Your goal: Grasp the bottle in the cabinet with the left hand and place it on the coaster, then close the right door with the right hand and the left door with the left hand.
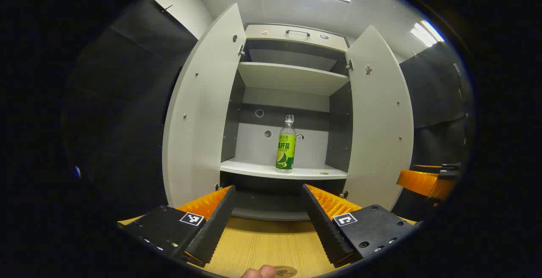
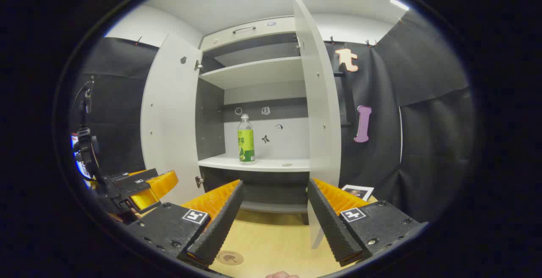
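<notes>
Two tools, left (image 1: 267, 223) and right (image 2: 275, 223), gape wide before the cabinet (image 1: 292, 79); the bottle (image 1: 286, 146) stands mid-frame on its shelf (image 1: 254, 168), where a clumsy reach could topple it.

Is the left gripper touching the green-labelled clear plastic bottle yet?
Apart. The left gripper view shows the left gripper open above the table, with the bottle standing far off on the cabinet shelf.

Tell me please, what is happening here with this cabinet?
A person holds a gripper in each hand in front of an open cabinet. A green bottle stands upright on its lower shelf, untouched. Both doors, left door and right door, are open. The left gripper and right gripper are open and empty above the wooden table. A round coaster lies on the table.
</notes>
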`<state>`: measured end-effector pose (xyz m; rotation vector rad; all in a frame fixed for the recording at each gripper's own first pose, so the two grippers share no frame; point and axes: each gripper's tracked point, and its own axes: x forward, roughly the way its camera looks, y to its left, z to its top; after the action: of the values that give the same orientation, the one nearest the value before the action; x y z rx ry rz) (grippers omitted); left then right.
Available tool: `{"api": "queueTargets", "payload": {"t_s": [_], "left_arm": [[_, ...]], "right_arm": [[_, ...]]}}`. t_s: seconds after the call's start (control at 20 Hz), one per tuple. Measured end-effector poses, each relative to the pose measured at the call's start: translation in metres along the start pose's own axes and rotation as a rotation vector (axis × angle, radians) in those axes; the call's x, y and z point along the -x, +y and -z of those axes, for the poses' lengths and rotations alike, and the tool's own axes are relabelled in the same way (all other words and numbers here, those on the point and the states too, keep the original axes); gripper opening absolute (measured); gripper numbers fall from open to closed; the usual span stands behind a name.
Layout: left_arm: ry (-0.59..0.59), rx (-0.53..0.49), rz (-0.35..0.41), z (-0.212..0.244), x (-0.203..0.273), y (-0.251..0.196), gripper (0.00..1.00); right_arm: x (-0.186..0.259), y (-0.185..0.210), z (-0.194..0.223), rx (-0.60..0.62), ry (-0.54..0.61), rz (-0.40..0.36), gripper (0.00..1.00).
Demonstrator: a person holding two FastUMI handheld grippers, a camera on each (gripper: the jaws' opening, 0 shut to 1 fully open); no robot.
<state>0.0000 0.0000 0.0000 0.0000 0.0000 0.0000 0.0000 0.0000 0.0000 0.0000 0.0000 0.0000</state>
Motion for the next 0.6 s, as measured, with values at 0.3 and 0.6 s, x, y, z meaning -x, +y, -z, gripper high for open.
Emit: {"api": "queueTargets", "payload": {"t_s": [0.3,0.6], "left_arm": [[0.002,-0.009,0.007,-0.001,-0.0016,-0.0036,0.95],[0.005,-0.009,0.016,-0.0012,-0.002,-0.0068,0.94]], "right_arm": [[-0.0005,-0.0026,0.0025,-0.017,0.006,-0.003,0.99],[0.0003,-0.0071,0.0021,-0.023,0.004,0.006,0.99]]}}
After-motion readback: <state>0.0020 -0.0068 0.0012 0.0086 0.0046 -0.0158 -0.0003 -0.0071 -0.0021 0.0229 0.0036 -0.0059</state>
